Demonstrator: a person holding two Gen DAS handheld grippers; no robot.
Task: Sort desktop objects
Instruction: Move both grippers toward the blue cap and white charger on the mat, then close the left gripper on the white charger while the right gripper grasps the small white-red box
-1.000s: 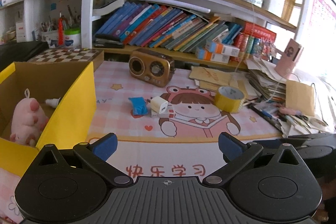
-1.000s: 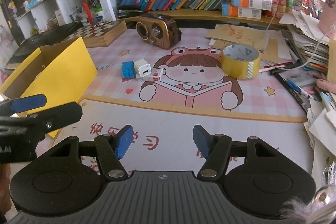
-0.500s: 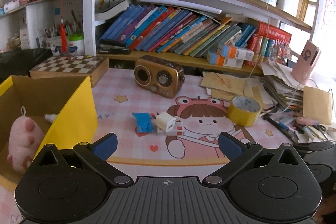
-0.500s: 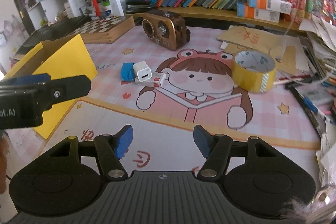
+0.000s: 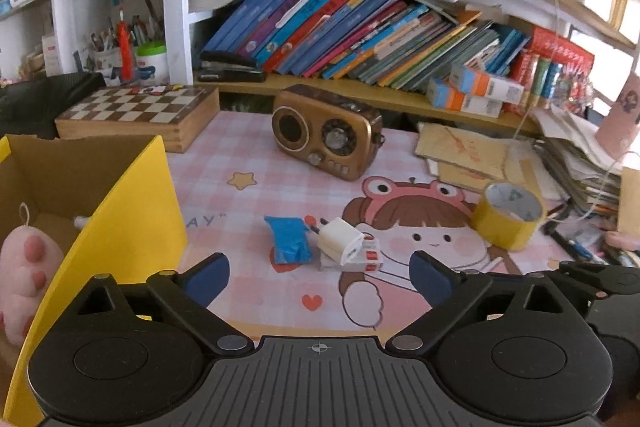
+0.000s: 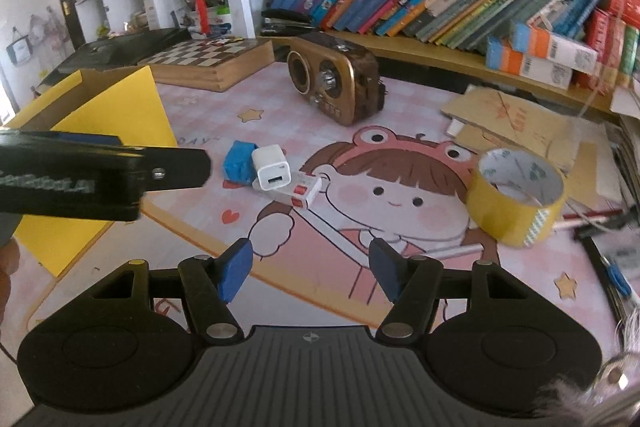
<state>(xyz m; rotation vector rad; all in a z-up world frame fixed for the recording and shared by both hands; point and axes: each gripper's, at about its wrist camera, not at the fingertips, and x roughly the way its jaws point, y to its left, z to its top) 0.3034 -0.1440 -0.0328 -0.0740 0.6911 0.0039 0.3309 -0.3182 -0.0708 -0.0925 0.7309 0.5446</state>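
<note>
On the pink cartoon desk mat lie a blue packet (image 5: 289,239) (image 6: 239,160), a white charger cube (image 5: 341,240) (image 6: 271,171) and a small white-and-red box (image 5: 367,255) (image 6: 303,189) under it. A yellow tape roll (image 5: 509,215) (image 6: 516,195) sits to the right. My left gripper (image 5: 320,277) hangs just short of the charger, its jaws wide and closing, nothing between them. My right gripper (image 6: 310,269) is open and empty, nearer than the small box. A yellow cardboard box (image 5: 120,219) (image 6: 112,107) at the left holds a pink plush (image 5: 24,267).
A brown retro radio (image 5: 326,135) (image 6: 334,83) and a wooden chessboard box (image 5: 138,115) (image 6: 208,61) stand behind the items. Leaning books (image 5: 360,35) fill the shelf. Piled papers and pens (image 5: 572,163) crowd the right side. The left gripper's arm (image 6: 100,175) crosses the right wrist view.
Both grippers have moved forward toward the desk items, which now look larger. The left jaws have narrowed slightly. The right gripper has rolled a little.
</note>
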